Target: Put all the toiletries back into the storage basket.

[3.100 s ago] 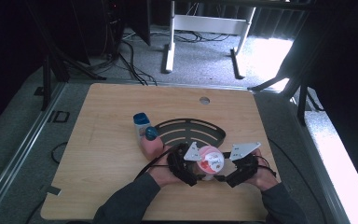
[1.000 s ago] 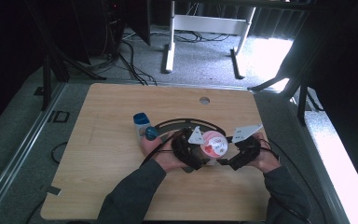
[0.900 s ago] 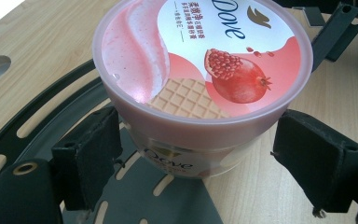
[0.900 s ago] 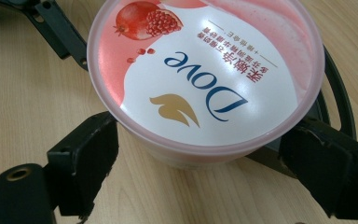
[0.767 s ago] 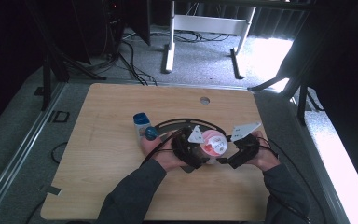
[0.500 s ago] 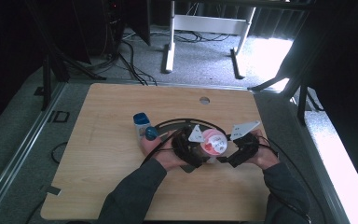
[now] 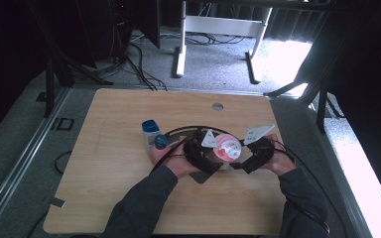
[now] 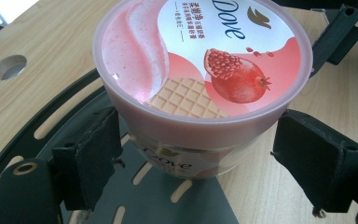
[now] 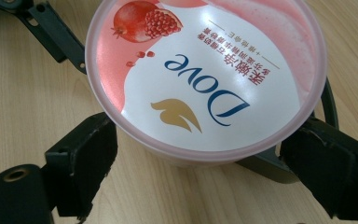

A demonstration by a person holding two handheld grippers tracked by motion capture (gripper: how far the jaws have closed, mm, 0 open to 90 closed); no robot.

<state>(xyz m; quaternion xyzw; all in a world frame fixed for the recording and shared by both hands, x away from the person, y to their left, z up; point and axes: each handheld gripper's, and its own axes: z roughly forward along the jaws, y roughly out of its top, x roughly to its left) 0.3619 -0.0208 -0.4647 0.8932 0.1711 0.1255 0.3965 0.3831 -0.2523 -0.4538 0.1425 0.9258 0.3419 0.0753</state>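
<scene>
Dove tub (image 7: 226, 148), pink with a pomegranate on the lid, sits near the front middle of the wooden table (image 7: 119, 163), partly on a dark slotted plate (image 8: 168, 196). Going left to right: blue-capped bottle (image 7: 150, 130), then the left gripper (image 7: 204, 154) with jaws spread round the tub, left pad touching it, then the right gripper (image 7: 248, 157), jaws wide either side, not clearly squeezing.

High view looks forward and down over the whole counter (image 7: 129, 198); both gripper views sit close, facing each other across the same tub (image 8: 200, 79) from opposite sides.
</scene>
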